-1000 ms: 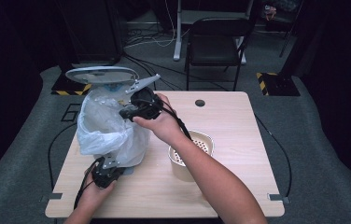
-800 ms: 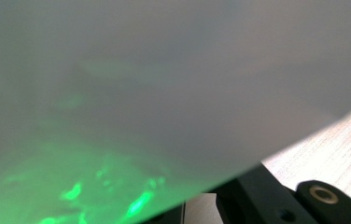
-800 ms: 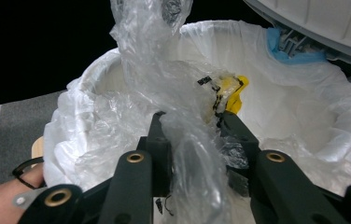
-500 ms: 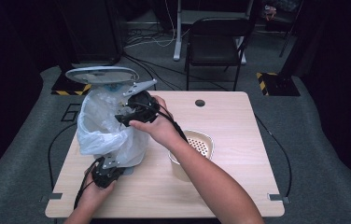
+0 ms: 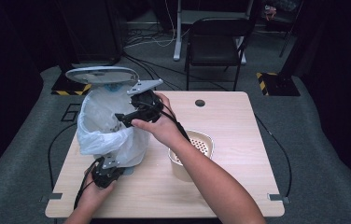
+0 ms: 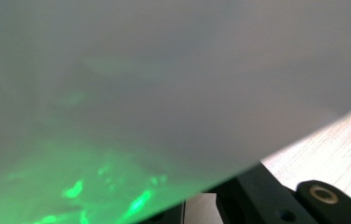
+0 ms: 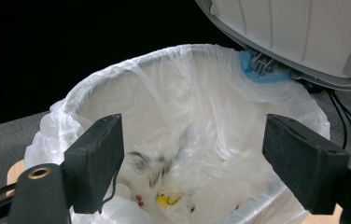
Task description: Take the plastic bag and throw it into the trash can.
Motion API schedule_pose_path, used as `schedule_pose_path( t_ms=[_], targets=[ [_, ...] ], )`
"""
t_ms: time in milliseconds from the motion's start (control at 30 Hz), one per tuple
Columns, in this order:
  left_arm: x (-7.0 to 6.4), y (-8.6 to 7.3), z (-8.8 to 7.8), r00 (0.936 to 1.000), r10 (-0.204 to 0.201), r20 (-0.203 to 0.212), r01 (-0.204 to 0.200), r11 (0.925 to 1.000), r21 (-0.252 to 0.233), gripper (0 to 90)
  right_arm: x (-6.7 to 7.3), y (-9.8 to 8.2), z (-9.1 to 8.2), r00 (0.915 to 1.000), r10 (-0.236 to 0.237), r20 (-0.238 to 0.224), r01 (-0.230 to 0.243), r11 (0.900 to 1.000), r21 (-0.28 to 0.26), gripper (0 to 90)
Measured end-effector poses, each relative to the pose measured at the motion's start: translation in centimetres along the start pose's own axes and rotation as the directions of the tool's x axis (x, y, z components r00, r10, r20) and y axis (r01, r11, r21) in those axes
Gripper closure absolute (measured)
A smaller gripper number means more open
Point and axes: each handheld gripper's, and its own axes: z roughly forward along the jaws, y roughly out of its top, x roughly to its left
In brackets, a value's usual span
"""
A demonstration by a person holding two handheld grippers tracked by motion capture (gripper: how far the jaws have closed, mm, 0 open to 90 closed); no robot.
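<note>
Near the wooden worktop's left edge, the white-lined bin is clamped by the left gripper, while the right gripper, jaws just spread and empty, is held above it.

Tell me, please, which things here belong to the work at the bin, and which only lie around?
Belong to the work:
- lined bin, lid raised
- right gripper, open above the bin
- left gripper, shut at the bag's foot
- rubbish inside

Only lying around:
- perforated tub
- chair
- floor cables

Bag blurs, hides left claw.
</note>
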Motion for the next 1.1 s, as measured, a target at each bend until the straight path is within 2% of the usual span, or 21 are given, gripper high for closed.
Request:
schedule_pose_path(
  t_ms=[133,167,333,700,800,833,867,933,1100],
  targets=[
    [-0.1,0.0,0.1,0.9999,-0.010,0.005,0.010,0.9999,-0.012,90.0,-0.1,-0.1,0.0,1.0000,-0.007,-0.004,0.007,1.000,0.008,23.5],
    [-0.3,-0.1,0.1,0.9992,-0.038,-0.008,0.038,0.9992,-0.014,90.0,-0.1,-0.1,-0.1,1.0000,-0.006,-0.006,0.006,1.000,0.012,23.8],
    [-0.3,-0.1,0.1,0.9992,-0.039,-0.001,0.039,0.9990,-0.024,90.0,-0.2,-0.2,-0.7,1.0000,-0.002,-0.008,0.002,1.000,0.014,24.1],
    [-0.2,-0.1,0.1,0.9992,-0.039,-0.006,0.039,0.9992,-0.012,90.0,-0.7,-1.0,-3.2,0.9999,-0.006,0.015,0.006,1.000,0.021,25.0],
    [-0.1,0.0,0.0,0.9996,-0.023,-0.013,0.023,0.9997,0.002,90.0,-0.9,-1.3,-3.8,0.9997,-0.003,0.025,0.002,1.000,0.029,25.3],
    [0.0,0.0,0.0,0.9999,-0.006,-0.012,0.006,1.0000,0.004,90.0,-1.0,-1.4,-4.1,0.9995,-0.006,0.032,0.005,0.999,0.034,25.5],
    [-0.1,0.0,0.0,0.9998,-0.020,-0.005,0.020,0.9997,-0.011,90.0,-1.0,-1.5,-4.3,0.9994,-0.008,0.035,0.006,0.999,0.033,26.3],
    [0.0,0.0,0.0,0.9999,-0.015,-0.005,0.015,0.9999,-0.008,90.0,-1.2,-1.7,-4.8,0.9994,0.001,0.034,-0.002,1.000,0.027,28.0],
    [-0.2,0.0,0.1,0.9994,-0.035,-0.003,0.034,0.9992,-0.020,90.0,-1.7,-2.3,-6.2,0.9989,0.009,0.045,-0.010,0.999,0.031,30.6]
  ],
)
